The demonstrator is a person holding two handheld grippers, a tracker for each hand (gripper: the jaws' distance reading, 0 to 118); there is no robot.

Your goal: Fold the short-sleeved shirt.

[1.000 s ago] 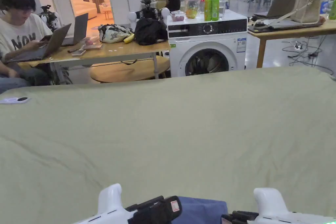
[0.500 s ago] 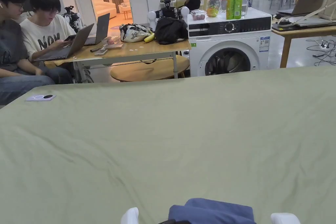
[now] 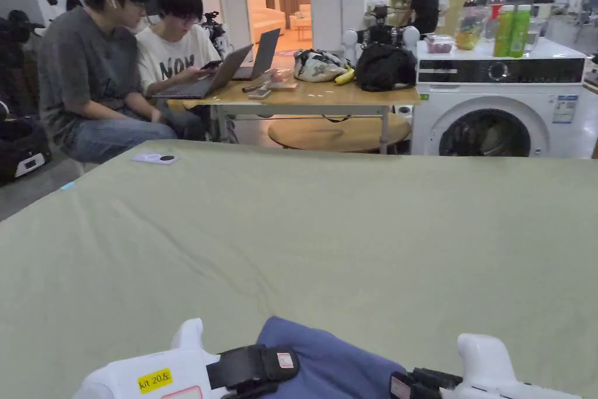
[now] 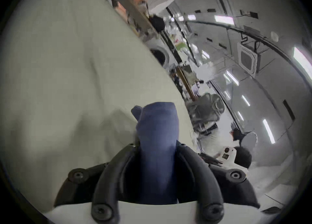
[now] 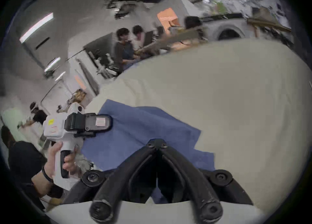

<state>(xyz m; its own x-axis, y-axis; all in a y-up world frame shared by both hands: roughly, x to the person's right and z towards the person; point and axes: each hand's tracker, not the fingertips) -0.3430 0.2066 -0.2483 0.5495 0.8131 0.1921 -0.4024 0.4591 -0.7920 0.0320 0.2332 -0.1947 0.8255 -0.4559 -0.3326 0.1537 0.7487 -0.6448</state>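
Note:
A blue short-sleeved shirt [image 3: 330, 359] lies bunched at the near edge of the green-covered table [image 3: 327, 231]. My left gripper [image 3: 257, 368] is at its left side. In the left gripper view its jaws [image 4: 157, 145] are shut on a thick fold of the shirt [image 4: 157, 126], which stands up between them. My right gripper [image 3: 417, 385] is at the shirt's right side. In the right gripper view its tips [image 5: 156, 144] are together over the shirt [image 5: 143, 131], with blue cloth showing under the jaws. The left gripper [image 5: 87, 124] and the hand holding it show there too.
A small white device [image 3: 155, 158] lies at the table's far left corner. Beyond the far edge, two people [image 3: 117, 67] sit with laptops at a wooden table [image 3: 303, 99]. A washing machine [image 3: 496, 102] stands to the right of it.
The head camera has swung left, so the room has shifted right. Both grippers, almost below the frame half a second ago, are back in view. The shirt stays between them.

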